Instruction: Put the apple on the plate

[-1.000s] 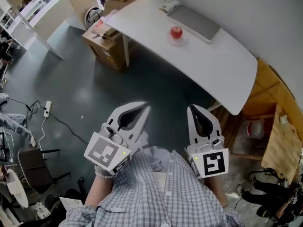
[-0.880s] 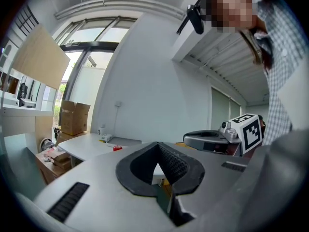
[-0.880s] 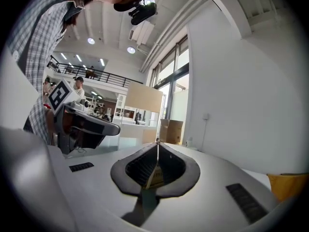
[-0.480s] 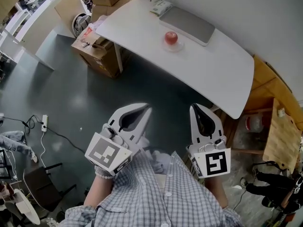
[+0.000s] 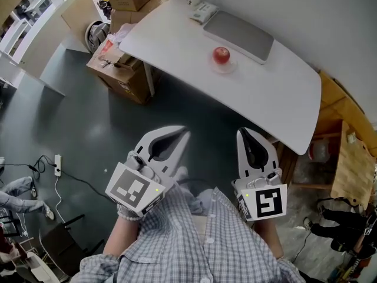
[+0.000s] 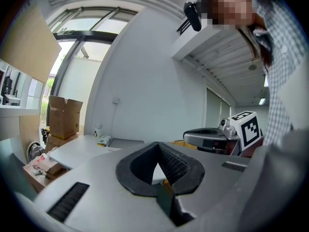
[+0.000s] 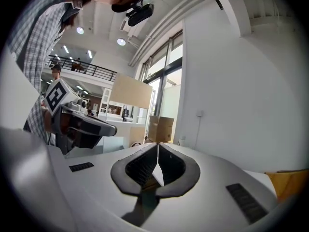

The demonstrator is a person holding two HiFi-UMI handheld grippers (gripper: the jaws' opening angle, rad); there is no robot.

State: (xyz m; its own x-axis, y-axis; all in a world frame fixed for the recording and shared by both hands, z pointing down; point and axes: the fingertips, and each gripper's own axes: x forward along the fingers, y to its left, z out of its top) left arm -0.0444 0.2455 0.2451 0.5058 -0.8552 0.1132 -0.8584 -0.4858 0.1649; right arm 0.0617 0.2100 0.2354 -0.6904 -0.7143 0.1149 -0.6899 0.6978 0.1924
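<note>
A red apple (image 5: 221,55) rests on a small clear plate (image 5: 224,68) on the white table (image 5: 277,93), far ahead of me in the head view. Both grippers hang near my body, over the floor and well short of the table. My left gripper (image 5: 184,133) is shut with nothing between its jaws, and its own view shows the tips (image 6: 157,144) meeting. My right gripper (image 5: 242,132) is also shut and empty, tips together (image 7: 158,146). Neither gripper view shows the apple.
A grey flat pad (image 5: 238,28) and a small packet (image 5: 202,12) lie on the table behind the apple. Cardboard boxes (image 5: 121,69) stand at the table's left end. Wooden furniture (image 5: 347,158) is at the right. Cables (image 5: 56,164) trail on the dark floor.
The head view has shifted a little, so the table and apple sit slightly further right in it. Both grippers stay shut in the same place near my body.
</note>
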